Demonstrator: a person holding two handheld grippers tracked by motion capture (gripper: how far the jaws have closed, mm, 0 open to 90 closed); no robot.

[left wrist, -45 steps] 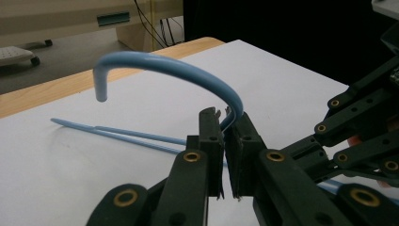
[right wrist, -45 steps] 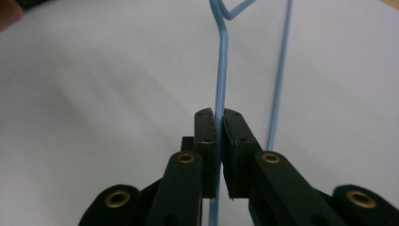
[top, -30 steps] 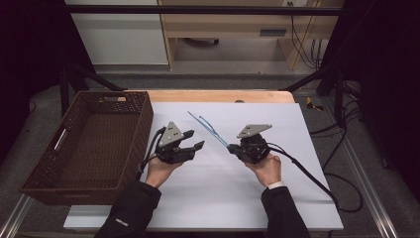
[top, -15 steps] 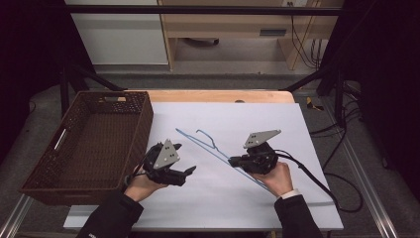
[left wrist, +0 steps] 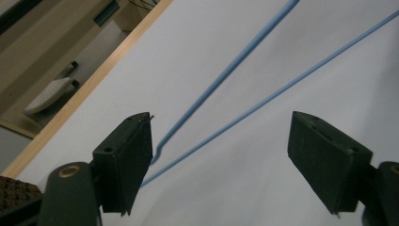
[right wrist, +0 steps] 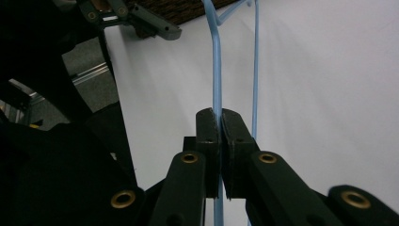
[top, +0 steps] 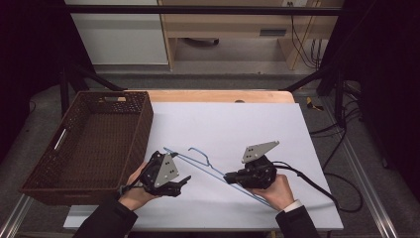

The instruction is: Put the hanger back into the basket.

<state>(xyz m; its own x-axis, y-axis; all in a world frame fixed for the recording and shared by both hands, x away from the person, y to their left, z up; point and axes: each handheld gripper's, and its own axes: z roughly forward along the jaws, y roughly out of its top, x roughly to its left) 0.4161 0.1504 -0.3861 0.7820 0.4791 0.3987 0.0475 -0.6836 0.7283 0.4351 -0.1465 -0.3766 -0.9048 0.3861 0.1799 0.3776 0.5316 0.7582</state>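
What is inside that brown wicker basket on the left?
The basket looks empty: its woven floor and inner walls show in the high view, with nothing lying on them. The strip of floor just behind its near wall is hidden from this angle.

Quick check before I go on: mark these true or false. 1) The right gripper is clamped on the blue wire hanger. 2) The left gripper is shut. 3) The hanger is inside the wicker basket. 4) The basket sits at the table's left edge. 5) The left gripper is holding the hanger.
1) True: the right gripper has its jaws closed on the blue wire hanger.
2) False: the left gripper stands wide open.
3) False: the hanger lies on the white table, outside the wicker basket.
4) True.
5) False: the hanger's wires run between its open jaws in the left gripper view, ungripped.
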